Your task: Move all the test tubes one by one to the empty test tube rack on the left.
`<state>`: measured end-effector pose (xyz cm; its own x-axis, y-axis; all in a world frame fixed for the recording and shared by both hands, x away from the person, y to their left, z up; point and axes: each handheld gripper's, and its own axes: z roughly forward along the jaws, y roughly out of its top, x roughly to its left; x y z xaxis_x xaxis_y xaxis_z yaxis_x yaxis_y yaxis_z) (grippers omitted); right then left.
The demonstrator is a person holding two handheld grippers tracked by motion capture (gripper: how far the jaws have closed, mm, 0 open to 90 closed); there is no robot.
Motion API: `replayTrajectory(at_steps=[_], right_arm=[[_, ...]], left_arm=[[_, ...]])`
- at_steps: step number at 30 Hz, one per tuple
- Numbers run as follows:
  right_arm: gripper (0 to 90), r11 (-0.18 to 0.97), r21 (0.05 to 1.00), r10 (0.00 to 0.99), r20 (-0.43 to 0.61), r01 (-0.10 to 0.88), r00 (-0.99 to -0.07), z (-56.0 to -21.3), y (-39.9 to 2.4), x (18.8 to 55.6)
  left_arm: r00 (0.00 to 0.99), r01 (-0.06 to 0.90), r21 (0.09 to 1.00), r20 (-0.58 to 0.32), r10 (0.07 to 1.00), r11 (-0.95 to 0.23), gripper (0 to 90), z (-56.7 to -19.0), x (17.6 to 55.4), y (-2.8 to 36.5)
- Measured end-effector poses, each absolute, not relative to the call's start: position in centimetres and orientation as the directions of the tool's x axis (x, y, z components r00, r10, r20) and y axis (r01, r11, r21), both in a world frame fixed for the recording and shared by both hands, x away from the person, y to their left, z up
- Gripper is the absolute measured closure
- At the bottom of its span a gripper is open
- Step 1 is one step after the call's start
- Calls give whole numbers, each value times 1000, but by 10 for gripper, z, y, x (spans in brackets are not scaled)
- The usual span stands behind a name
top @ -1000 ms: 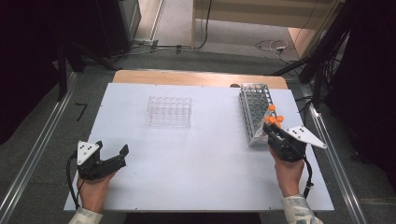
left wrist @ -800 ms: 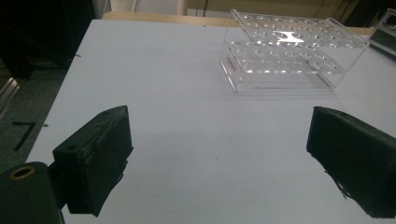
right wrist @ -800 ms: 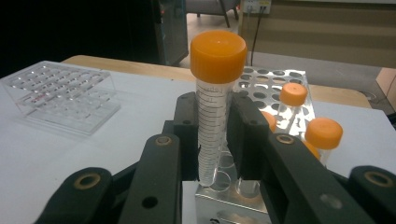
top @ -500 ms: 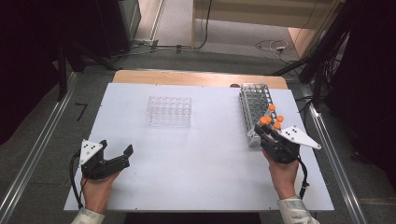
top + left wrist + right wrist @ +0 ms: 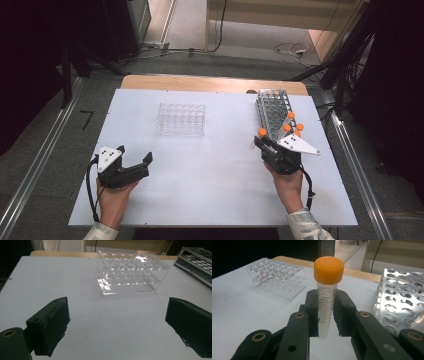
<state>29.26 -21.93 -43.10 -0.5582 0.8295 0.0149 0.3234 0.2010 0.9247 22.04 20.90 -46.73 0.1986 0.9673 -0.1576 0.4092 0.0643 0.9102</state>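
High view: orange-capped tubes in metal rack

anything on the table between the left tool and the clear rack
Nothing: in the left gripper view, bare white table runs from the open left tool to the clear rack.

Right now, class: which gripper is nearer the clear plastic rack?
Left. The left gripper sits just below-left of the clear rack; the right gripper, holding a tube, is farther off beside the metal rack.
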Motion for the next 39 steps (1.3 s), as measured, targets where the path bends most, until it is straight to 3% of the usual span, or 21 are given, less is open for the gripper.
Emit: replayTrajectory(at_steps=[26, 39], right_arm=[[726, 311, 897, 717, -4, 315, -697, -447, -140, 305], [726, 338, 891, 680, -8, 303, -733, -449, -119, 304]], left_arm=[[399, 359, 933, -137, 907, -17, 88, -445, 250, 133], [553, 322, 946, -162, 817, -30, 264, -420, 264, 92]])
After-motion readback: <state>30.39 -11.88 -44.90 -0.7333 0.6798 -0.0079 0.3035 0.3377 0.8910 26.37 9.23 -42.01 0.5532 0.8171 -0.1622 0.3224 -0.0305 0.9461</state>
